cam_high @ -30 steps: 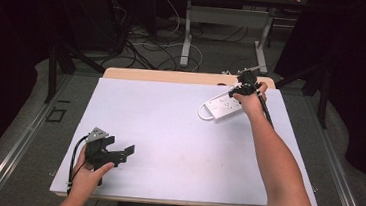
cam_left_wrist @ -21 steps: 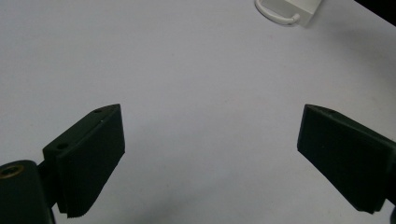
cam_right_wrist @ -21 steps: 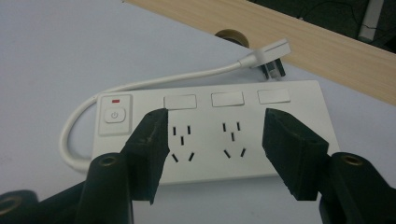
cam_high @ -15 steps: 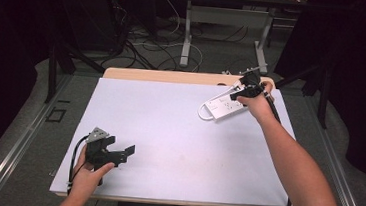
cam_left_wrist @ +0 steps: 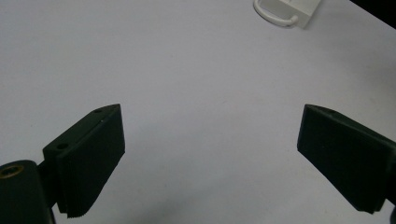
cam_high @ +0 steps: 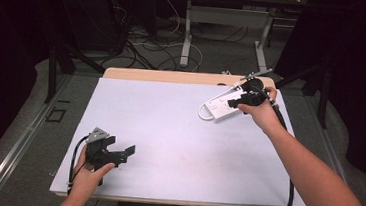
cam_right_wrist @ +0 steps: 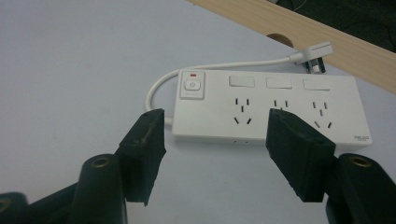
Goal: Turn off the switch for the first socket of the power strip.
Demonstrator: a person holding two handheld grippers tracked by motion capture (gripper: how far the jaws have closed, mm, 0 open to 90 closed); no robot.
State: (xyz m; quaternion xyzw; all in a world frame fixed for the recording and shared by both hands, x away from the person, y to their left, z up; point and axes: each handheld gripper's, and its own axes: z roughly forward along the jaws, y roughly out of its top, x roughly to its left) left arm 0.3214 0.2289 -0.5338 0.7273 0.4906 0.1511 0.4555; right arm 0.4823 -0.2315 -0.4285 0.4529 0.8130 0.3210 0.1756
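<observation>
Now the right tongs (cam_right_wrist: 212,154) hover just short of the power strip (cam_right_wrist: 280,105), jaws parted with nothing between them, and they have just been opening a little wider. The strip lies flat on the white table (cam_high: 178,132), far right, close to the wooden far edge; its cord (cam_right_wrist: 161,86) loops off the switch end and its plug (cam_right_wrist: 314,55) rests beyond it on the wood (cam_right_wrist: 299,23). From the high view, the right tongs (cam_high: 232,103) sit over the strip (cam_high: 219,107), seemingly clear of it.

My read: this is the approach to a grasp. To do it well, the jaws want to open enough to straddle the strip's narrow width, not its length, and come down square across the body. Aiming at the middle, around the first two sockets, should keep it balanced; a grip at the switch (cam_right_wrist: 192,85) end risks pressing the button and letting the far end droop. Keep the cord loop outside the jaws, or it may drag the strip askew.

Down at the near left, the left tongs (cam_high: 125,153) rest by the table's near edge, jaws wide apart over bare table, gripping nothing; from its own camera the strip (cam_left_wrist: 299,9) shows far off. It looks ready to steady things later.
</observation>
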